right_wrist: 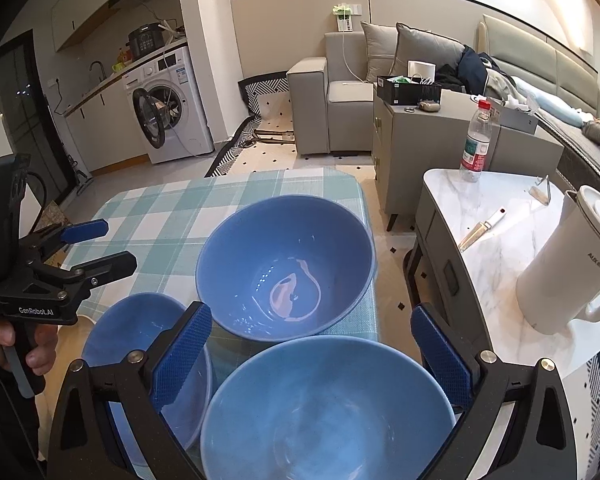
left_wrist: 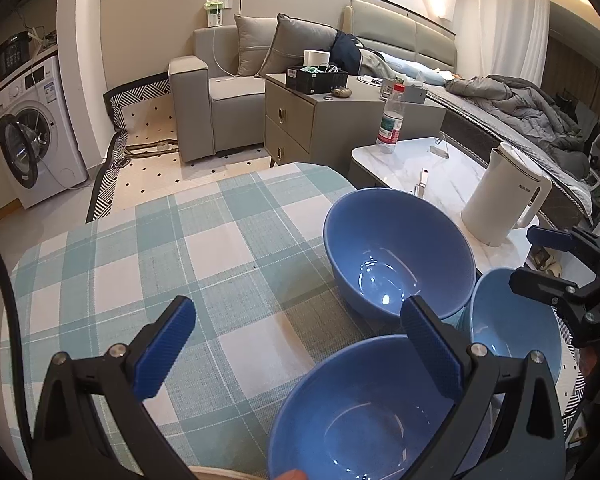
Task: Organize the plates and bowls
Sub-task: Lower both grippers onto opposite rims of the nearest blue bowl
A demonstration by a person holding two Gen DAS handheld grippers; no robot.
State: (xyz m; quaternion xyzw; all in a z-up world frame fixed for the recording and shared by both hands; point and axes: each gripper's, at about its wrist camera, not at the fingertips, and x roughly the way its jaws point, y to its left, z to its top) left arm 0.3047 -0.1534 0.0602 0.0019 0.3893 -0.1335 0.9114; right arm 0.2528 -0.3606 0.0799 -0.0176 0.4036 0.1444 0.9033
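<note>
Three blue bowls stand empty on a checked tablecloth (left_wrist: pixel 148 264). The far bowl (left_wrist: pixel 400 252) (right_wrist: pixel 284 264) looks the largest. My left gripper (left_wrist: pixel 300 320) hovers open over the near-left bowl (left_wrist: pixel 360 412) (right_wrist: pixel 148 344), its right pad above the rim, holding nothing. My right gripper (right_wrist: pixel 310 320) is open above the near-right bowl (right_wrist: pixel 328 412) (left_wrist: pixel 512 328), which sits at the table's right edge. Each gripper shows in the other's view: the right gripper (left_wrist: pixel 540 260) and the left gripper (right_wrist: pixel 100 246), both with fingers apart. A hand (right_wrist: pixel 32 344) grips the left handle.
A marble side table (right_wrist: pixel 500 280) to the right carries a white kettle (right_wrist: pixel 568 260) (left_wrist: pixel 504 196), a water bottle (right_wrist: pixel 476 144) (left_wrist: pixel 390 120) and a knife (right_wrist: pixel 480 228). Behind stand a grey nightstand (left_wrist: pixel 300 120), a sofa (left_wrist: pixel 228 92) and a washing machine (left_wrist: pixel 32 132).
</note>
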